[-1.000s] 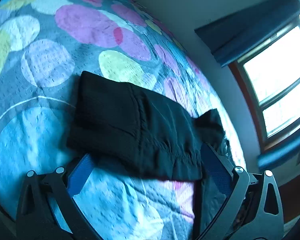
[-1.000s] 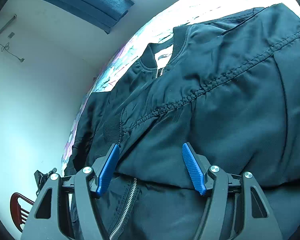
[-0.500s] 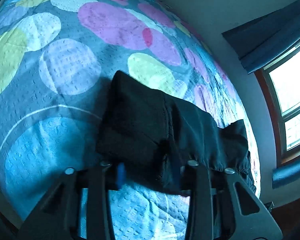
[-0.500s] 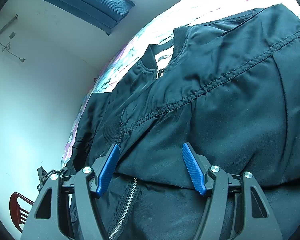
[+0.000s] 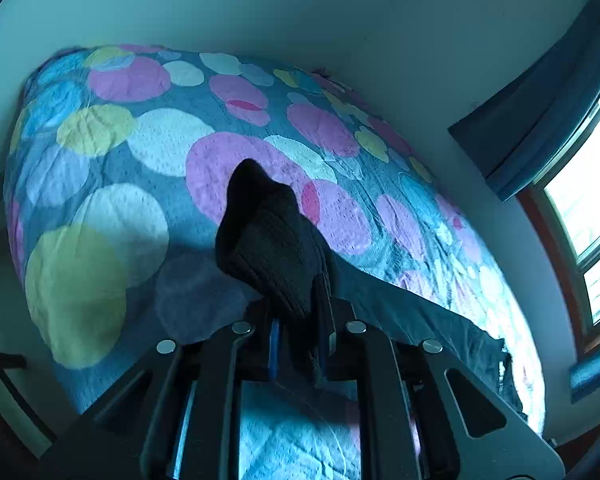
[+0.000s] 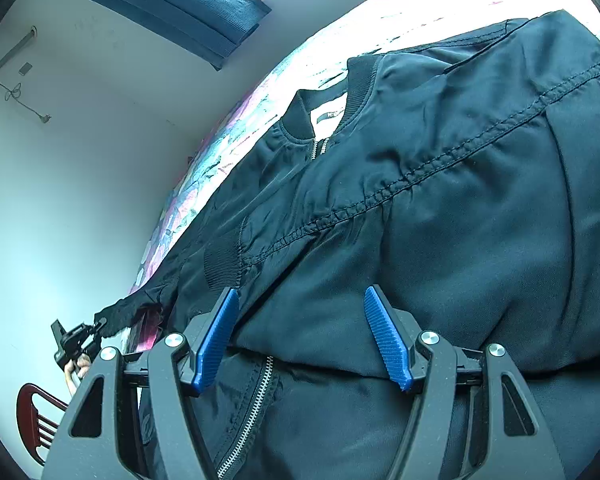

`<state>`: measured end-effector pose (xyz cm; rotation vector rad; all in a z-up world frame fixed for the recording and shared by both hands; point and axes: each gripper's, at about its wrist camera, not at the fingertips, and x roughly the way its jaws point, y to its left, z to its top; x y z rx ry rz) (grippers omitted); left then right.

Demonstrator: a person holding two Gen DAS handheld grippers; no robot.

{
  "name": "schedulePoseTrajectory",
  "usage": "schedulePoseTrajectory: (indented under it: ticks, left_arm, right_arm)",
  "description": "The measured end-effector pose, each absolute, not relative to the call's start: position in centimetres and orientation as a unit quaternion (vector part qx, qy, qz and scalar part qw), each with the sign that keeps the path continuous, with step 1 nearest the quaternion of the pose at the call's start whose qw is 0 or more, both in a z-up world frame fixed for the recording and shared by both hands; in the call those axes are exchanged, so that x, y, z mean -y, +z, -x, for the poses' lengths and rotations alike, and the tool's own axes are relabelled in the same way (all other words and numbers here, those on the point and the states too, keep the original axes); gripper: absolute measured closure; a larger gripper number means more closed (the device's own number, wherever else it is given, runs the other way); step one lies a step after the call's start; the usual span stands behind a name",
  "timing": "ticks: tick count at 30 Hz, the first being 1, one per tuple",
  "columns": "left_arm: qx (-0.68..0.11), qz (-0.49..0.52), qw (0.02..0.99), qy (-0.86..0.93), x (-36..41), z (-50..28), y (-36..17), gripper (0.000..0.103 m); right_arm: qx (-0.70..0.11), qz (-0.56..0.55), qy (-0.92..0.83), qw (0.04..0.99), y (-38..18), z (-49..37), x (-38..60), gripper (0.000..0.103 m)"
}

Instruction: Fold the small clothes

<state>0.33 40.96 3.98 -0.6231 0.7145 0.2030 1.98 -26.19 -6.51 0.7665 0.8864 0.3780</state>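
Lifted off the dotted quilt [image 5: 148, 152] since a moment ago, the ribbed knit cuff [image 5: 272, 256] of the dark, satiny jacket [image 6: 440, 208] bunches in the clamped left claw [image 5: 300, 344], while the right claw [image 6: 306, 340] hovers spread wide above the jacket's front.

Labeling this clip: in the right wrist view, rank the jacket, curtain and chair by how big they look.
1. Jacket, fills most of the view, though it lies nearest the camera.
2. Curtain.
3. Chair, partly cut off.

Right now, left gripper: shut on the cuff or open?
Shut. The left gripper pinches the jacket's ribbed cuff, lifted off the bedspread.
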Motion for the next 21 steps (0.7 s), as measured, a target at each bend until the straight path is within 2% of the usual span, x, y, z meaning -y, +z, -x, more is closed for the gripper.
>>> schedulePoseTrajectory:
  ticks: [5, 9, 16, 21]
  left_arm:
    - [-0.341, 0.248, 0.902, 0.088, -37.7, -3.6, 6.8, 0.09]
    - [-0.319, 0.208, 0.923, 0.055, -33.5, -5.1, 11.1, 0.09]
    - [-0.281, 0.104, 0.953, -0.038, -20.0, -6.6, 19.1, 0.09]
    - [-0.28, 0.062, 0.948, -0.136, -8.5, -6.7, 20.7, 0.09]
  right_arm:
    - [-0.416, -0.359, 0.177, 0.817, -6.5, -2.0, 26.2, 0.038]
    - [-0.415, -0.36, 0.177, 0.817, -6.5, -2.1, 26.3, 0.038]
    - [-0.412, -0.367, 0.175, 0.815, -6.5, -2.0, 26.6, 0.038]
    - [-0.407, -0.379, 0.176, 0.812, -6.7, -1.7, 27.3, 0.038]
